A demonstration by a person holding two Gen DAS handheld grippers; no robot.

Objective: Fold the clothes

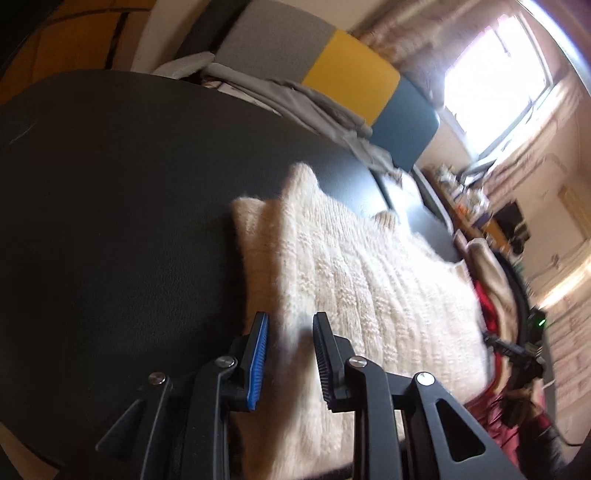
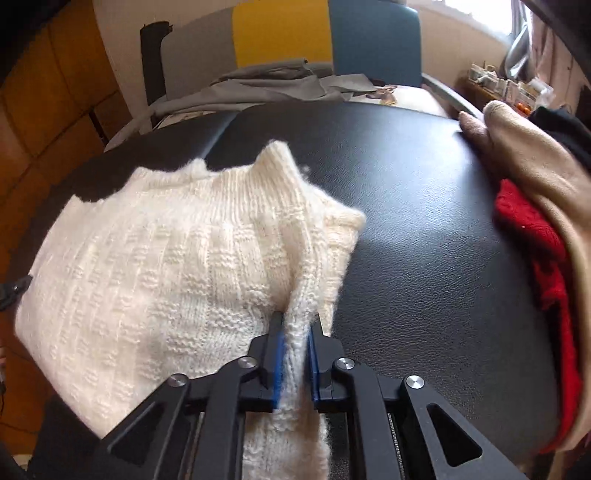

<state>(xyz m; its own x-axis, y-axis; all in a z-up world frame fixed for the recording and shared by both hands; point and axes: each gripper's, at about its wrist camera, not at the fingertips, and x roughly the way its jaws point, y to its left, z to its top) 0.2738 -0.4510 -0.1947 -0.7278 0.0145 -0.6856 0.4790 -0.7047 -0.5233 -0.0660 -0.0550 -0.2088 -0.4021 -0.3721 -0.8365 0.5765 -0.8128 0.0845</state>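
Observation:
A cream knitted sweater [image 1: 369, 280] lies folded on the black padded table [image 1: 110, 184]. My left gripper [image 1: 290, 321] is open at the sweater's near edge, its fingers apart with blurred knit showing between them. In the right wrist view, my right gripper [image 2: 295, 321] is shut on a raised ridge of the sweater [image 2: 147, 266] at its right side. That pinched strip runs from the jaws up toward a ribbed cuff or collar end. The rest of the sweater spreads left over the table [image 2: 424, 240].
A pile of tan [image 2: 535, 177] and red clothes [image 2: 524, 221] sits at the table's right edge. Grey cloth [image 2: 277, 86] is draped behind the table in front of grey, yellow and blue chair backs [image 2: 280, 33]. A bright window [image 1: 495, 85] lies beyond.

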